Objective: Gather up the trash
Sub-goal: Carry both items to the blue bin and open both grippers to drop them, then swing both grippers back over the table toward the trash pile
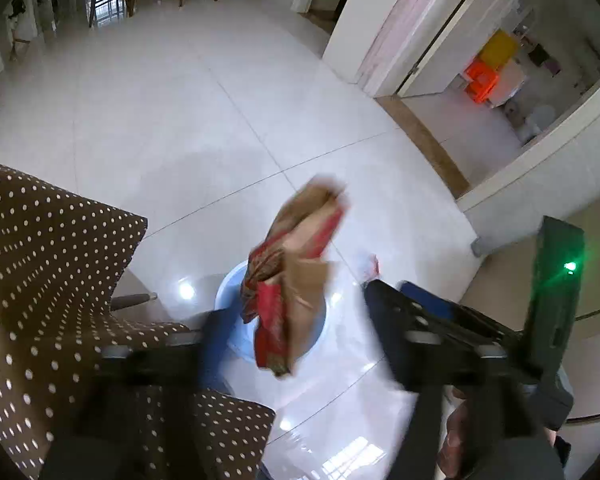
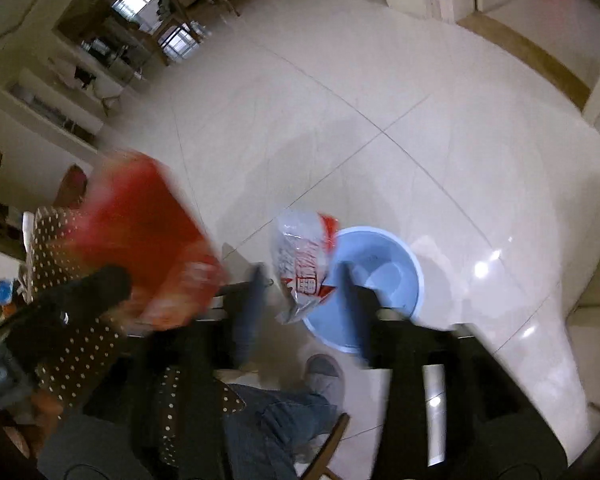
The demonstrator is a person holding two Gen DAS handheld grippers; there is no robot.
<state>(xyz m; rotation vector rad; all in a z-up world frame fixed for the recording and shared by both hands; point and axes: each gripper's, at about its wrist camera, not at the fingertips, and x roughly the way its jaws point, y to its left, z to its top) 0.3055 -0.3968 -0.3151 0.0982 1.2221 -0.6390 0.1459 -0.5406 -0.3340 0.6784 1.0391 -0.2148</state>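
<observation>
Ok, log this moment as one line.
left tongs open | brown-red wrapper between them, above blue basin | right tongs open | white-red bag between them, over blue basin

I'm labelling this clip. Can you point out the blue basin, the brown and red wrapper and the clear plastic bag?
blue basin (image 2: 392,276): right wrist view, bare inner wall.
brown and red wrapper (image 1: 300,276): left wrist view, brown middle panel.
clear plastic bag (image 2: 304,264): right wrist view, printed front.

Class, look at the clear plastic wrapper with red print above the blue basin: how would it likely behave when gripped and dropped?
The wrapper looks crumpled and thin, so it is probably floppy and light. Its glossy film may slip between fingers. Over the basin, it could flutter rather than fall straight.
</observation>
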